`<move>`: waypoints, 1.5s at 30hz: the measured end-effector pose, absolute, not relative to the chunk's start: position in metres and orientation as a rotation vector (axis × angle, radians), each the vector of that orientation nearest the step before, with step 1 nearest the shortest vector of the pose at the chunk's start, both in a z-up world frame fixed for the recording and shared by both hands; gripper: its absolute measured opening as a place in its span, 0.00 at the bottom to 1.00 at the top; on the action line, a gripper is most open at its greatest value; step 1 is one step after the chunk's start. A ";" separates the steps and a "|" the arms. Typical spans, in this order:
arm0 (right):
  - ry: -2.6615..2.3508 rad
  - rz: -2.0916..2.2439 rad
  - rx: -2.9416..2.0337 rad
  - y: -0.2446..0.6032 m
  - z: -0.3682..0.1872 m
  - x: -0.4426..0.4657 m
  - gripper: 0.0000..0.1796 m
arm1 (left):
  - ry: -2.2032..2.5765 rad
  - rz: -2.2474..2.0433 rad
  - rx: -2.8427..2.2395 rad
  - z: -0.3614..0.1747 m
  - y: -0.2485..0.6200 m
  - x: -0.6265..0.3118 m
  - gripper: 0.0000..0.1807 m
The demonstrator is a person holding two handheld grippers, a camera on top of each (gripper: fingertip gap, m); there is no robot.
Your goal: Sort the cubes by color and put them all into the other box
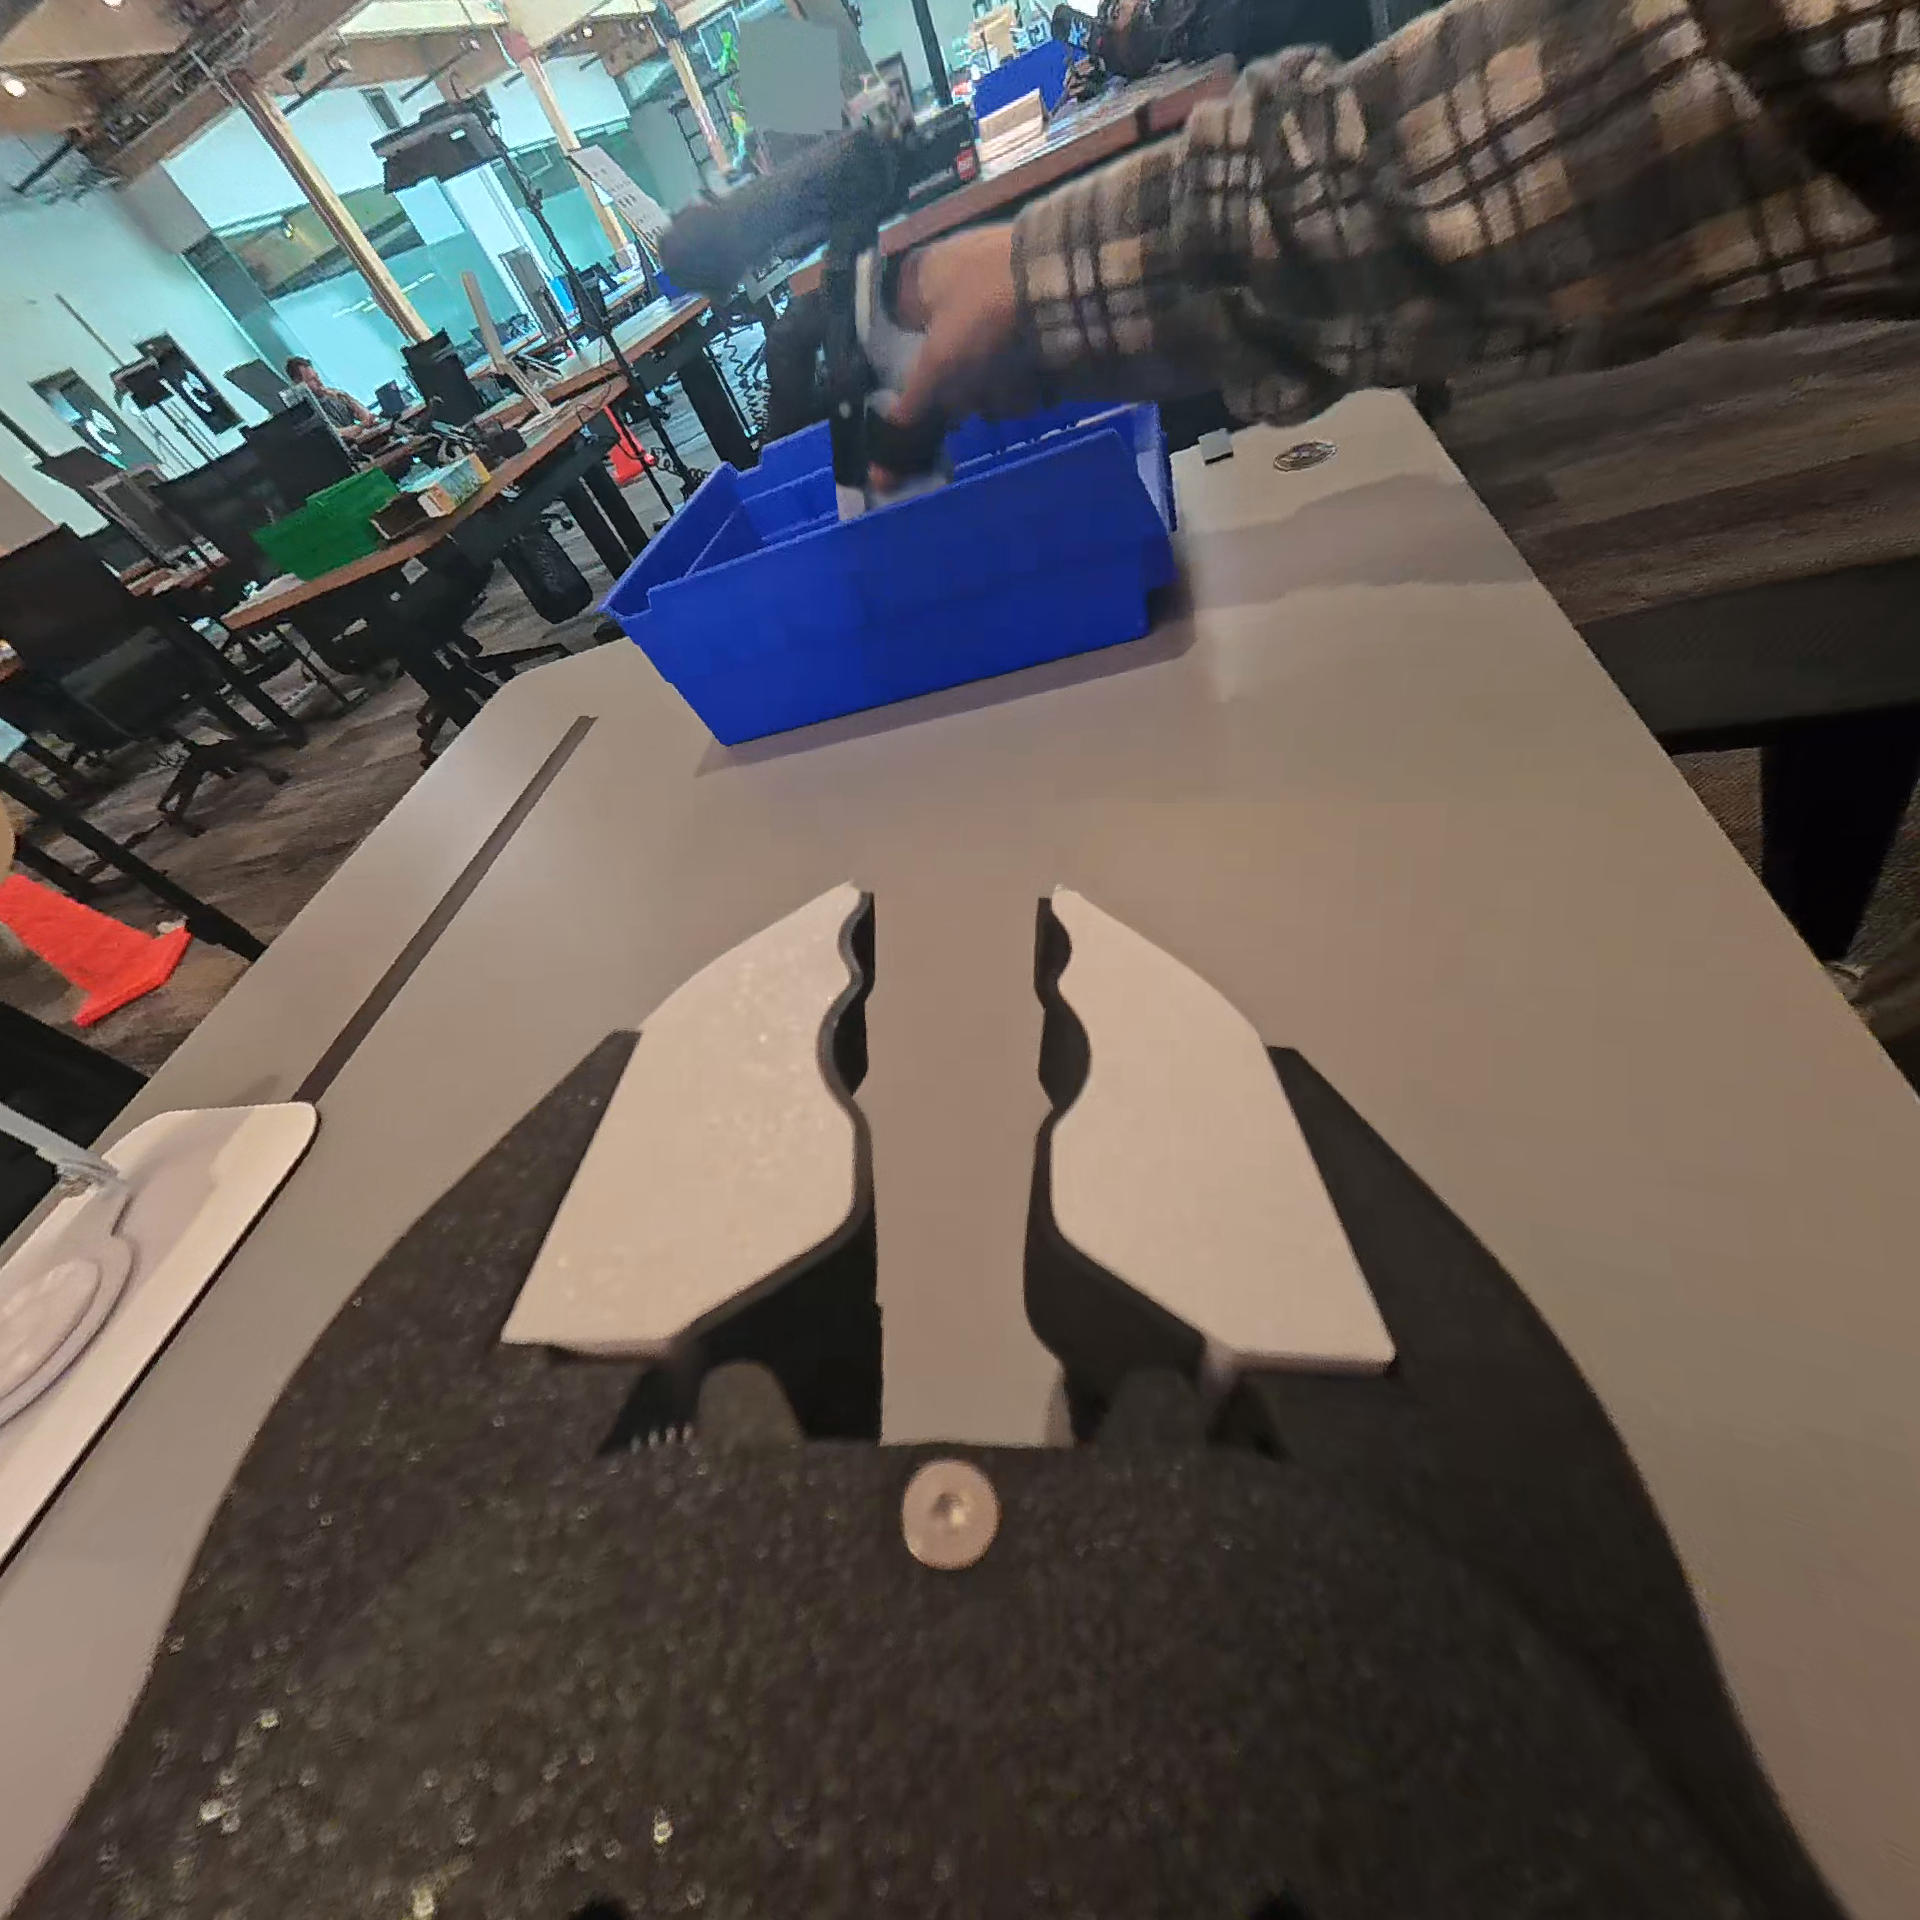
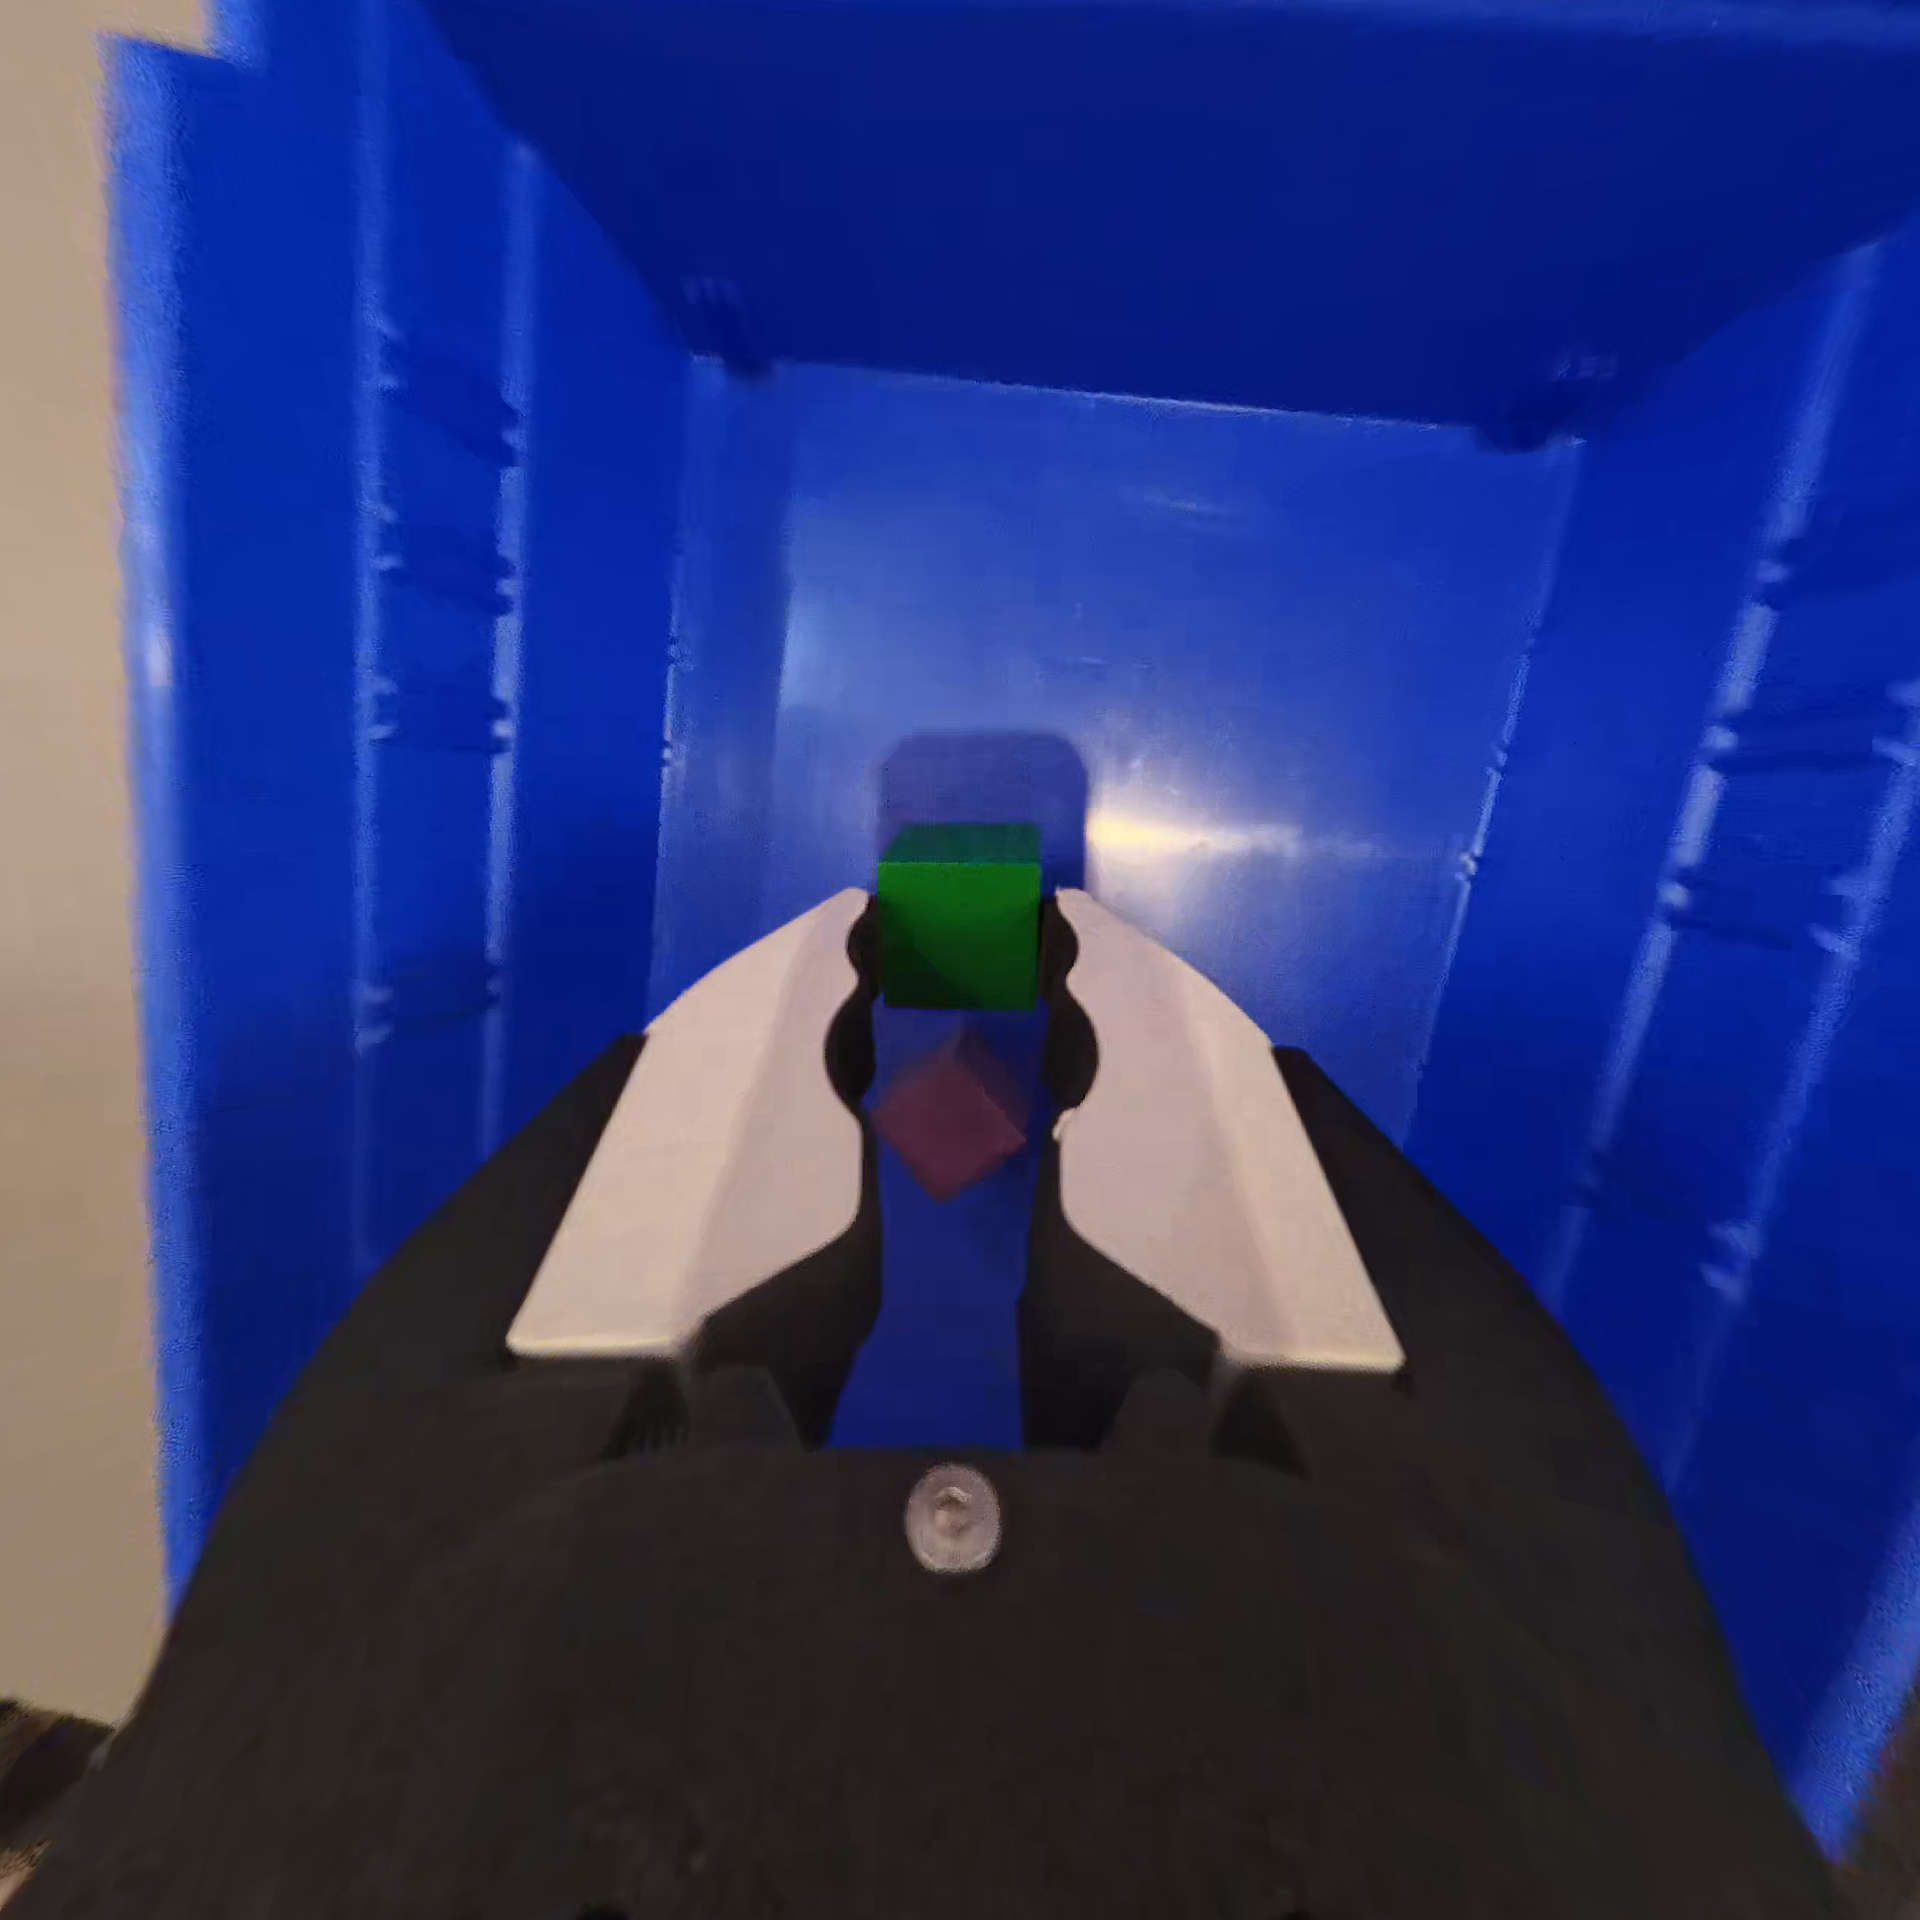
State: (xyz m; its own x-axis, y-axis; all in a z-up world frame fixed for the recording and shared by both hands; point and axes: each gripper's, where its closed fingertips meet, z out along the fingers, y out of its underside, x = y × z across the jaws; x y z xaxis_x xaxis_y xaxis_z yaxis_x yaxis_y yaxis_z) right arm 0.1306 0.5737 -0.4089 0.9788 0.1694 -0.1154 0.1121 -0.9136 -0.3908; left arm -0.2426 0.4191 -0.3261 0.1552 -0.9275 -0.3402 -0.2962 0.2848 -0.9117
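Bins [image 1: 894, 613] of blue plastic are seen side by side at the tabletop's [image 1: 1299, 935] far edge. Inside one, a green cube [image 2: 958, 920] is clenched by the right tongs [image 2: 958, 914] above a purple cube [image 2: 948, 1127] on the floor. Left tongs [image 1: 954, 904] are held released over bare tabletop.

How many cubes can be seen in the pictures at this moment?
2. A green cube sits between the right gripper's fingertips inside the blue bin; a purple cube lies on the bin floor. Others may be hidden.
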 end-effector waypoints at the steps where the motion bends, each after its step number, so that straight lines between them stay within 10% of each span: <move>1: -0.218 0.189 -2.760 0.577 -0.418 0.129 0.16 | 1.376 -0.691 -1.248 -0.327 0.420 -0.243 0.16; 6: -0.237 -0.003 -2.794 0.592 -0.413 0.138 0.30 | 1.362 -0.704 -1.261 -0.327 0.422 -0.244 0.17; 17: -0.333 0.438 -1.795 0.541 -0.171 0.003 0.41 | 1.304 -0.674 -1.300 -0.319 0.431 -0.250 0.21; 33: -0.648 1.042 -1.444 0.493 -0.304 -0.206 0.41 | 1.269 0.183 -1.697 -0.251 0.424 -0.527 0.23; 45: -0.824 1.007 -1.472 0.480 -0.326 -0.225 0.41 | 1.593 0.443 -2.553 -0.377 0.413 -0.783 0.21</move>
